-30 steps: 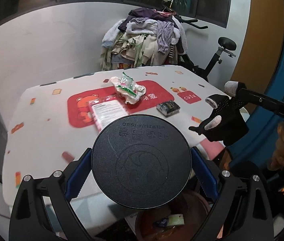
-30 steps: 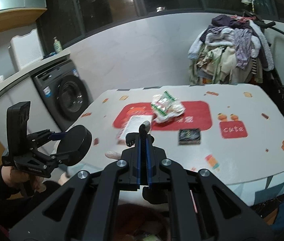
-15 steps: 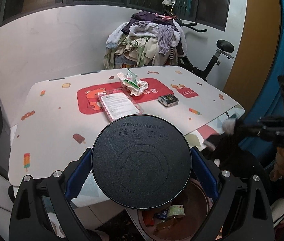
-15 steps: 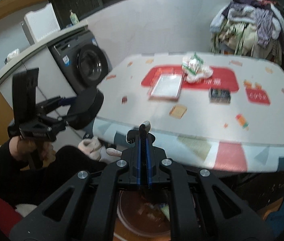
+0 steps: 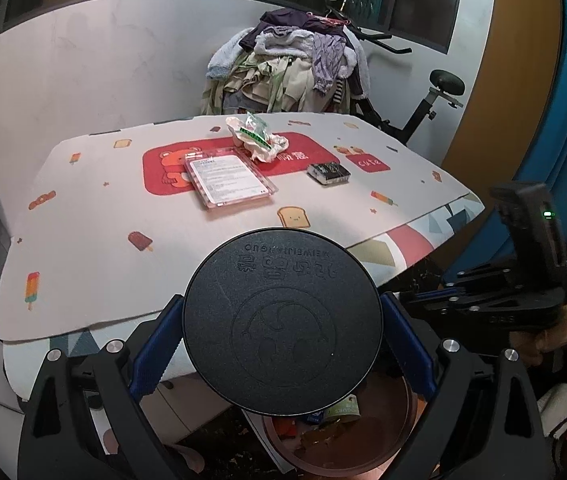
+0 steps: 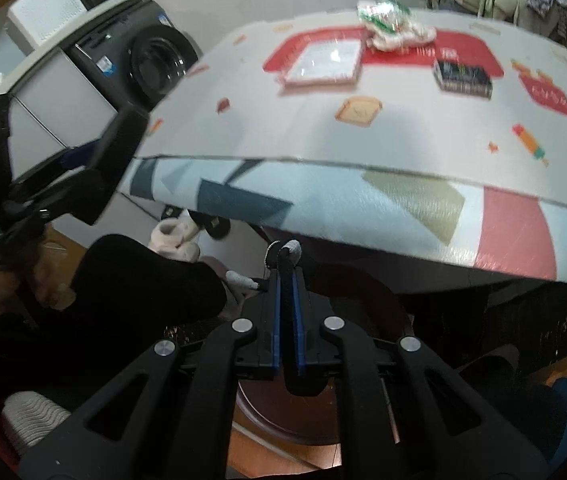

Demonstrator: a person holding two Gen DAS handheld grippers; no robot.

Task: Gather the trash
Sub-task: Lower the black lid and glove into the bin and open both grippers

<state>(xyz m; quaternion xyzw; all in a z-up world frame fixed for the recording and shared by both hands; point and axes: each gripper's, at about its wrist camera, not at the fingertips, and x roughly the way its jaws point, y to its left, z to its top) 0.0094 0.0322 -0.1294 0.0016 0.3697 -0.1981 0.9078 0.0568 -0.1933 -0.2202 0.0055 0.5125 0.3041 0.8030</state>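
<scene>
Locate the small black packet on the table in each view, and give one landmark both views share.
Left wrist: black packet sits right of centre, on the table's red mat edge.
Right wrist: black packet lies upper right, blurred.
Shared landmark: the toast print, nearer the table edge than the packet.

Black embossed lid (image 5: 282,322), brownish bin (image 5: 367,436), possibly green-white wrapper (image 5: 257,138).

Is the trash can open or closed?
Open. The left gripper holds the round black lid up above the brown trash can, and scraps show inside it.
</scene>
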